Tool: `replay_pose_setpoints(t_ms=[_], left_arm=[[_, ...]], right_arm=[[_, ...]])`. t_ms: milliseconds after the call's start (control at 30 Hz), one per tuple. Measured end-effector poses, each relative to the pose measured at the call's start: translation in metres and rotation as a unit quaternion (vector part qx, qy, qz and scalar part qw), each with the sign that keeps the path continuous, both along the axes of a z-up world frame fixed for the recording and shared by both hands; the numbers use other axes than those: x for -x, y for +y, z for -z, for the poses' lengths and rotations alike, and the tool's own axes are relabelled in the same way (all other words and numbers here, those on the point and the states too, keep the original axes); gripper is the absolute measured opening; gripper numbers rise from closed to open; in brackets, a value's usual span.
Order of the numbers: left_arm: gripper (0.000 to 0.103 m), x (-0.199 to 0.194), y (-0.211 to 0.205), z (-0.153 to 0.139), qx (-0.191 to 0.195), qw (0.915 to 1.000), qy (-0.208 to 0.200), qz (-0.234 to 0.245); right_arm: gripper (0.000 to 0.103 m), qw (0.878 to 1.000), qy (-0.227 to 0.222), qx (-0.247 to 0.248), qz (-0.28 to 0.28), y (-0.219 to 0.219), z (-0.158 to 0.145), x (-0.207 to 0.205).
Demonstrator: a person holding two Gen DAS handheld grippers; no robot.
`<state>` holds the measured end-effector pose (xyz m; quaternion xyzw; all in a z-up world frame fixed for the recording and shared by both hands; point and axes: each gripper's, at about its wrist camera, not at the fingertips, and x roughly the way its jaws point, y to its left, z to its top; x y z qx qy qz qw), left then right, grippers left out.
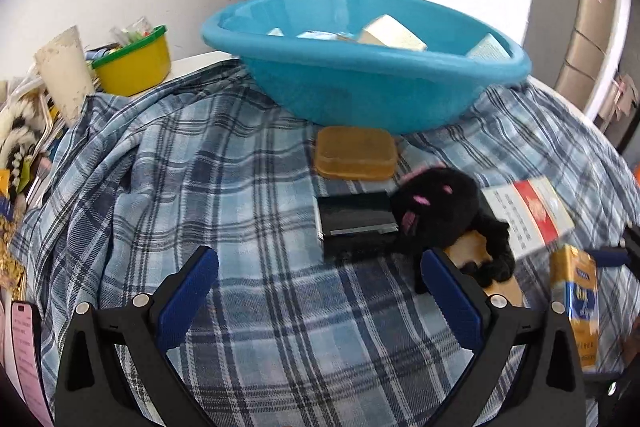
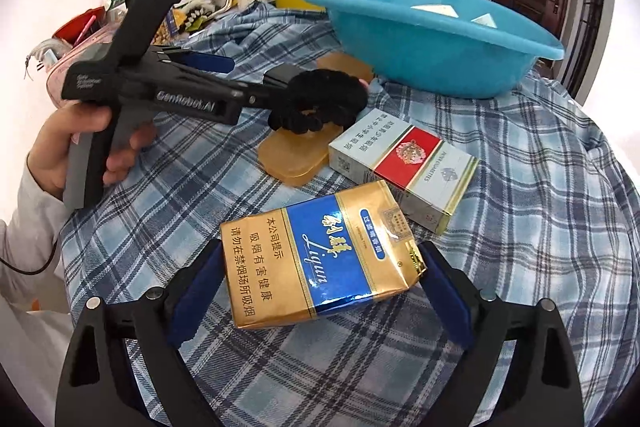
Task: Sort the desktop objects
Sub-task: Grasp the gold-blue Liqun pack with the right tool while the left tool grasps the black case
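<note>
A blue basin [image 1: 360, 67] holding several small boxes stands at the back of the plaid cloth [image 1: 240, 187]; it also shows in the right wrist view [image 2: 432, 39]. My left gripper [image 1: 320, 267] is open and empty, just short of a black box [image 1: 356, 219] and a black plush toy [image 1: 440, 215] lying on an amber pad. My right gripper [image 2: 320, 279] is open around a gold and blue cigarette pack [image 2: 316, 255] lying flat; whether the pads touch it is unclear. A white and red pack [image 2: 404, 163] lies behind it.
A second amber soap-like block [image 1: 356, 153] lies in front of the basin. A yellow tub [image 1: 136, 63], a white cup [image 1: 64, 75] and clutter line the table's left side. My left gripper's body [image 2: 168, 91] shows in the right wrist view, near the plush toy [image 2: 320, 103].
</note>
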<state>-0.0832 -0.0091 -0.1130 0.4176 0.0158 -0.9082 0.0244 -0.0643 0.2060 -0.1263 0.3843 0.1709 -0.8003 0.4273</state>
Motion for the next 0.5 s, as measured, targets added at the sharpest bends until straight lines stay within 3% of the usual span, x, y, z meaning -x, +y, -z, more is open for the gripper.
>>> replay_pose_setpoints(t_ms=[100,500], left_arm=[[0.103,0.006,-0.003,-0.001,-0.018,0.9998,-0.006,0.002],[0.103,0.030,0.000,0.006,0.001,0.9994,-0.030,-0.015]], right_arm=[[0.093,1.000,-0.002,0.013,0.007,0.007,-0.002,-0.003],[0.093,1.000,-0.005,0.030,0.007,0.010,-0.005,-0.001]])
